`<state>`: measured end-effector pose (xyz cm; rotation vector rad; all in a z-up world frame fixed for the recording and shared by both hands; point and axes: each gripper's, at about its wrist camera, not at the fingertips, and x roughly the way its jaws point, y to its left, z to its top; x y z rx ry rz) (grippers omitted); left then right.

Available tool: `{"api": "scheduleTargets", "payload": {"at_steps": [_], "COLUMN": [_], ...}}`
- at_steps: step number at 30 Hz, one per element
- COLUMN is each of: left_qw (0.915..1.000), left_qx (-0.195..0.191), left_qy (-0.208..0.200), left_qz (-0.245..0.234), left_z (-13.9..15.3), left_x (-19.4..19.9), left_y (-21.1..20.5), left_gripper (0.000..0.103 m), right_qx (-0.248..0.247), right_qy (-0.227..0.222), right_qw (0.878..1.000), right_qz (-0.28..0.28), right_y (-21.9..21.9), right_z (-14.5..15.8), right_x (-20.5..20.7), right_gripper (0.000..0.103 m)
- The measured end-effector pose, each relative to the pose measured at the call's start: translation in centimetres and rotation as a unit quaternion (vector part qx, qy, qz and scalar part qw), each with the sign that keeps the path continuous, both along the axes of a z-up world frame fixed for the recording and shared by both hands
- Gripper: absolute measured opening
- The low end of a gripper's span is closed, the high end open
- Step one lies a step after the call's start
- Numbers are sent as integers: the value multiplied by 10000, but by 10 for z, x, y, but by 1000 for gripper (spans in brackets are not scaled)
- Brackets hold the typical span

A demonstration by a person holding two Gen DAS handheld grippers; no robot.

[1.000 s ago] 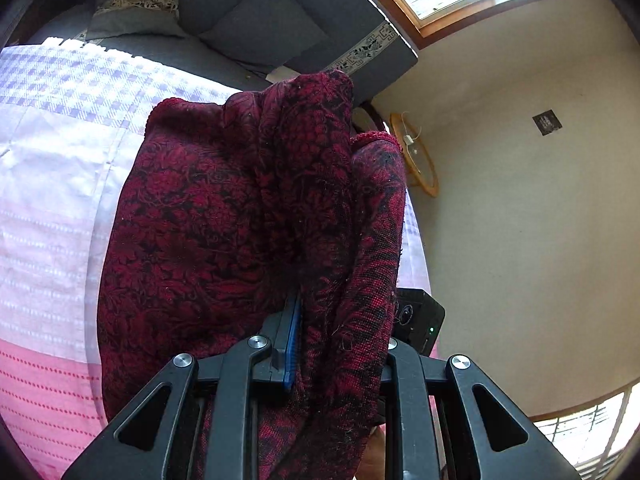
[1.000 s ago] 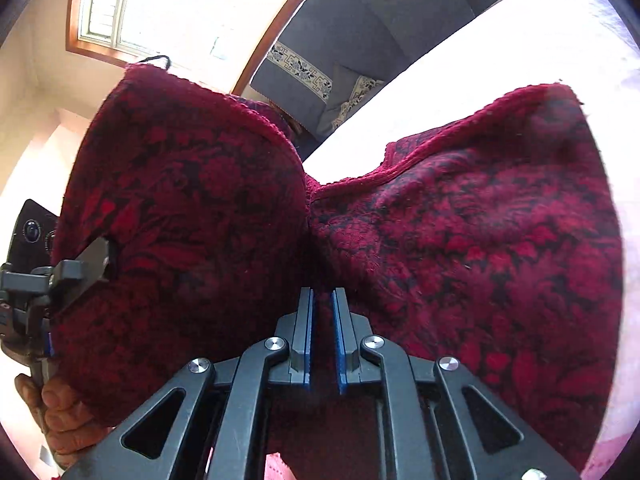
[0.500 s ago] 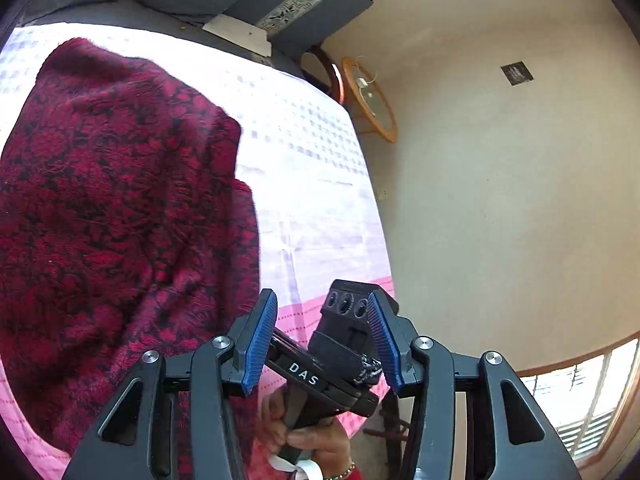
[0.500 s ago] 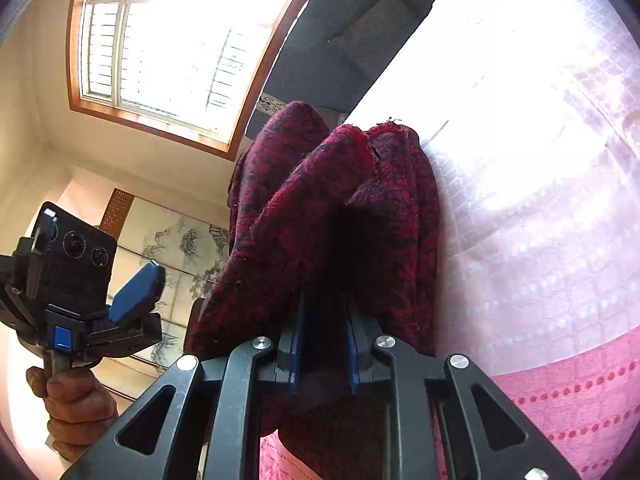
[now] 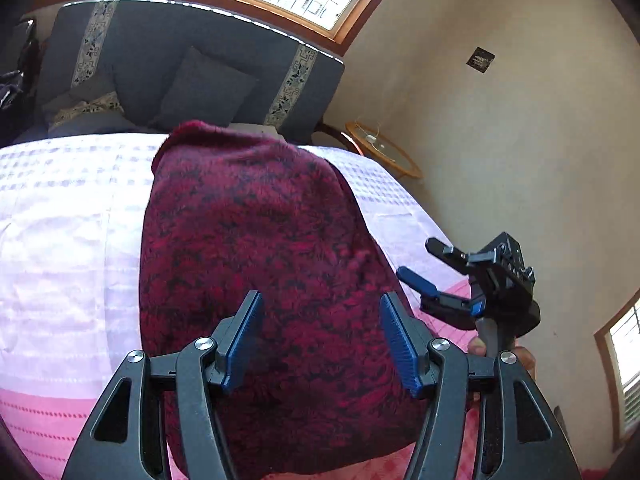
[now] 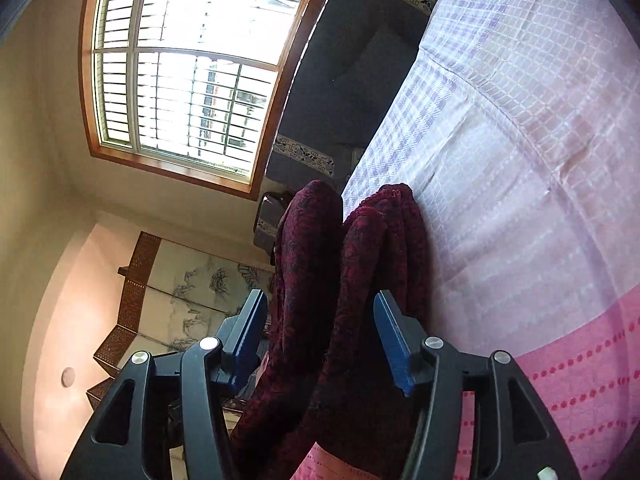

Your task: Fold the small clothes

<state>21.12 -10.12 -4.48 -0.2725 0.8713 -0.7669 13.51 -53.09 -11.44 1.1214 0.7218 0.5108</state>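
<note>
Our left gripper (image 5: 320, 336) had already let go; half a second before this our right gripper (image 6: 320, 336) was still clamped on the dark red patterned knit garment (image 5: 256, 264), and now both sat wide open, holding nothing, cloth only between the blue pads (image 6: 394, 344). The garment lay folded over on the pink and lilac checked bedcover (image 5: 68, 248). We judged this fold released, smoothing or another fold next.

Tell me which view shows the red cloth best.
The left wrist view: the red cloth shows its broad top face lying on the bed. The right wrist view catches it only edge-on, as stacked folds between open jaws.
</note>
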Motion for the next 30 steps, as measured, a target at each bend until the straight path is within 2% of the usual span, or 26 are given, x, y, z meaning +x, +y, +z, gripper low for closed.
{"api": "scheduleTargets", "payload": {"at_steps": [2, 4, 8, 11, 14, 15, 16, 17, 20, 23, 26, 30], "left_qw": [9997, 9993, 9987, 9982, 9982, 9985, 9985, 9985, 9969, 9943, 9959, 9987], "left_qx": [-176, -334, -239, -28, -177, -196, -257, -341, -677, -880, -548, -290], "left_qy": [146, 72, -102, -337, -289, -247, -214, -217, -336, -585, -686, -396], "left_qz": [-75, -172, -434, -502, -485, -458, -426, -372, -197, 104, 232, 138], "left_z": [-28, -40, -54, -56, -56, -55, -54, -49, -30, -16, -20, -46], "left_x": [-13, -23, -38, -46, -47, -46, -46, -47, -54, -56, -47, -35], "left_y": [1, -7, -27, -34, -30, -27, -24, -19, 1, 18, 18, 10], "left_gripper": [61, 61, 61, 61, 61, 61, 61, 61, 61, 69, 71, 71], "right_qx": [-20, -218, -959, -1285, -1401, -1453, -1683, -1903, -1966, -1988, -2024, -1849], "right_qy": [-41, -50, -64, 194, 397, 346, 314, 320, -22, -250, -176, 241], "right_qw": [10000, 9997, 9953, 9911, 9878, 9868, 9832, 9790, 9790, 9790, 9789, 9824], "right_qz": [85, 127, 132, 302, 559, 621, 641, 658, 546, 364, 215, 62], "right_y": [5, 10, 25, 40, 54, 60, 67, 72, 70, 55, 34, 9], "right_z": [7, 16, 35, 30, 13, 13, 16, 21, 40, 53, 43, 6], "right_x": [4, 13, 29, 54, 71, 76, 79, 81, 70, 49, 37, 35], "right_gripper": [55, 55, 58, 58, 58, 53, 26, 13, 13, 13, 13, 13]}}
